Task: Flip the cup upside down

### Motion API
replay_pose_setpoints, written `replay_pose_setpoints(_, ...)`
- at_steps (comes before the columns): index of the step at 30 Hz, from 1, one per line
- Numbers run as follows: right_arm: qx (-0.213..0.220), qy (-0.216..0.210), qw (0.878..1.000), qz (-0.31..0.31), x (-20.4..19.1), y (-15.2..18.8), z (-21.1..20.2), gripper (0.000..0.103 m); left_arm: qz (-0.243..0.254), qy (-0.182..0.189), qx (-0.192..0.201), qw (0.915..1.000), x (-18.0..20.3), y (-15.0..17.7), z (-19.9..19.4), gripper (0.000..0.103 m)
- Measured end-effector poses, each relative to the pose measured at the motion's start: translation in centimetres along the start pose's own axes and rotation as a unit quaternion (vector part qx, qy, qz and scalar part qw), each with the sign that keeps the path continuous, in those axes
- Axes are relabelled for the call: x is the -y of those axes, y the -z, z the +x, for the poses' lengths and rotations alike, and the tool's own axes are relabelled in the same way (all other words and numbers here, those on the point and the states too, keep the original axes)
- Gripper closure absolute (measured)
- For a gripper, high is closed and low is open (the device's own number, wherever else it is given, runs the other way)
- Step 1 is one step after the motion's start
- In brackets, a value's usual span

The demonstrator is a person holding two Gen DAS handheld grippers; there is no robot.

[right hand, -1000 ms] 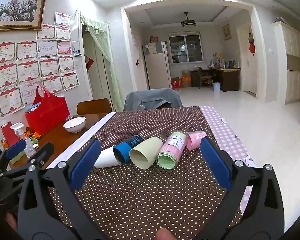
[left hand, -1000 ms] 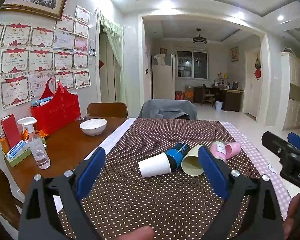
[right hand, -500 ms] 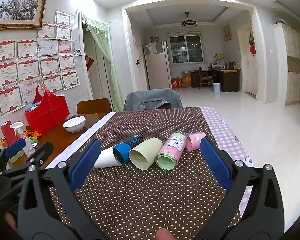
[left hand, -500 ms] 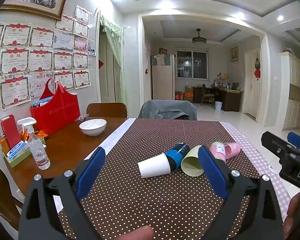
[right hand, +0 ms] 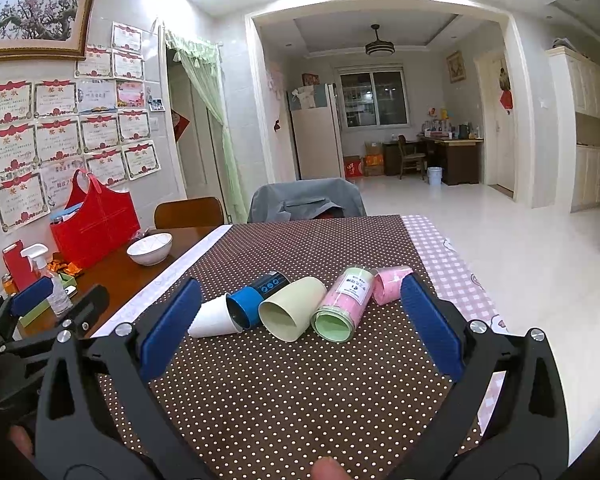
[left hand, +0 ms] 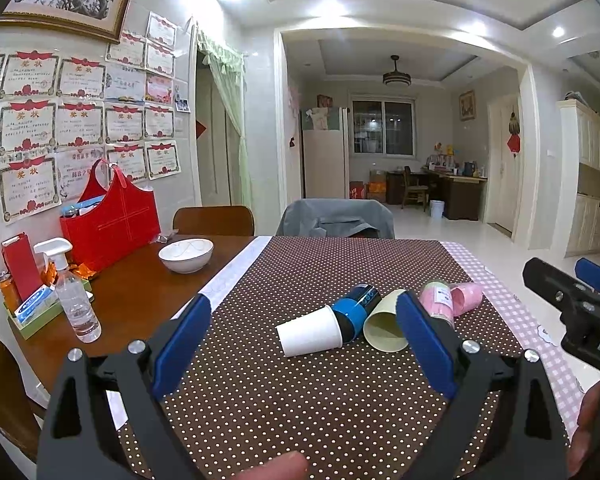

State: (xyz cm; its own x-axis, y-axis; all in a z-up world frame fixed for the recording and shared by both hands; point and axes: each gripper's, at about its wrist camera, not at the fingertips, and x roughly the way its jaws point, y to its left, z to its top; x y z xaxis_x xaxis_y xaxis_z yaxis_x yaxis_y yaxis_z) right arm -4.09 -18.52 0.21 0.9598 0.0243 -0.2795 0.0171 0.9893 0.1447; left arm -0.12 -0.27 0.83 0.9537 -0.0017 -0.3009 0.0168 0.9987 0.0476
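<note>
Several cups lie on their sides in a row on the dotted brown tablecloth (left hand: 300,392): a white paper cup (left hand: 310,335) (right hand: 212,322), a blue cup (left hand: 356,306) (right hand: 256,298), a cream cup (left hand: 384,326) (right hand: 292,314), a pink-and-green cup (right hand: 342,306) (left hand: 436,300) and a small pink cup (right hand: 390,284) (left hand: 466,298). My left gripper (left hand: 300,344) is open and empty, short of the white cup. My right gripper (right hand: 300,328) is open and empty, short of the cream cup.
On the bare wood at the left stand a white bowl (left hand: 186,254), a spray bottle (left hand: 74,300), a red bag (left hand: 112,216) and a green tray (left hand: 36,312). A chair with grey cloth (left hand: 336,218) is at the far edge. The right gripper's side shows in the left wrist view (left hand: 576,312).
</note>
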Motion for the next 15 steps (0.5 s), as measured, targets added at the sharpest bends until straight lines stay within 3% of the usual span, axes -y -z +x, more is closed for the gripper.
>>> replay_pose_setpoints(15,-0.008,0.002,1.000,-0.006,-0.2,-0.2,0.6,0.006,0.007,-0.003,-0.009,0.9999,-0.3,0.2,1.2,0.011)
